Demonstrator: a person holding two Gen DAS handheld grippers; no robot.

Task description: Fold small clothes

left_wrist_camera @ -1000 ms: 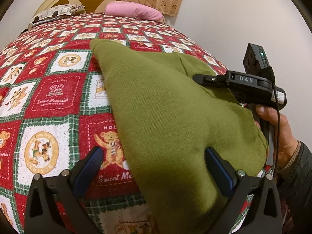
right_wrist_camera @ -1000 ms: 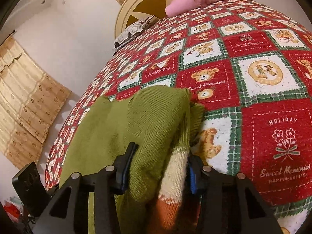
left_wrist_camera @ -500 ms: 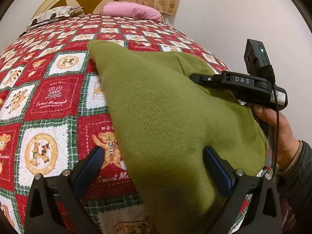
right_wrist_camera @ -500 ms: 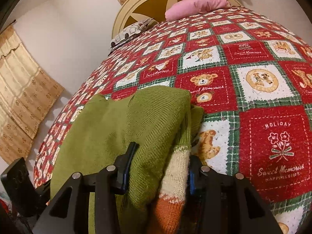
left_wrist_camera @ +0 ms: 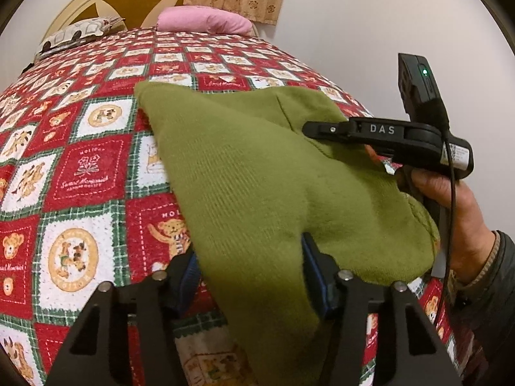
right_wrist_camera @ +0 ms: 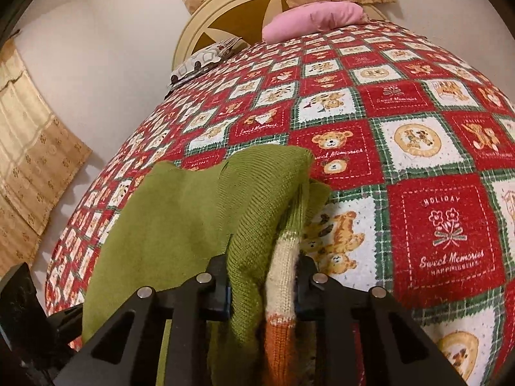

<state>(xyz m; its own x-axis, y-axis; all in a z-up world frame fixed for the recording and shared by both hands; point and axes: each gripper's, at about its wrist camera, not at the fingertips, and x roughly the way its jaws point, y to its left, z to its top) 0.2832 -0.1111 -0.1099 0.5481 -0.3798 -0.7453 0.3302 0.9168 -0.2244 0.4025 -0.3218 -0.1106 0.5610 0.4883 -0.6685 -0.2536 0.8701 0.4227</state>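
Red, green and white patchwork bedding with teddy-bear squares covers the bed that carries everything, with a pale wall behind.

At the bottom of the left wrist view, the left hand-held gripper has just been closing, and its blue-padded fingers now stand about half apart with a fold of the green knit garment between them. The right pad lies against the cloth; the left pad is partly hidden by the fold, so I cannot tell whether it presses. From there the garment runs up the middle of the frame to a corner at upper centre. At the right of this view the other hand-held gripper reaches in from the side, carried by the person's hand in a dark sleeve.

At the bottom of the right wrist view, the right hand-held gripper has also just been closing. Its jaws stand narrow, clamped on a bunched edge of the garment, where a cream and orange striped band shows between the pads. The green cloth spreads away to the left of that frame.

Farther out, a pink pillow and a patterned pillow lie at the bed's head, before a cream headboard and tan curtains.
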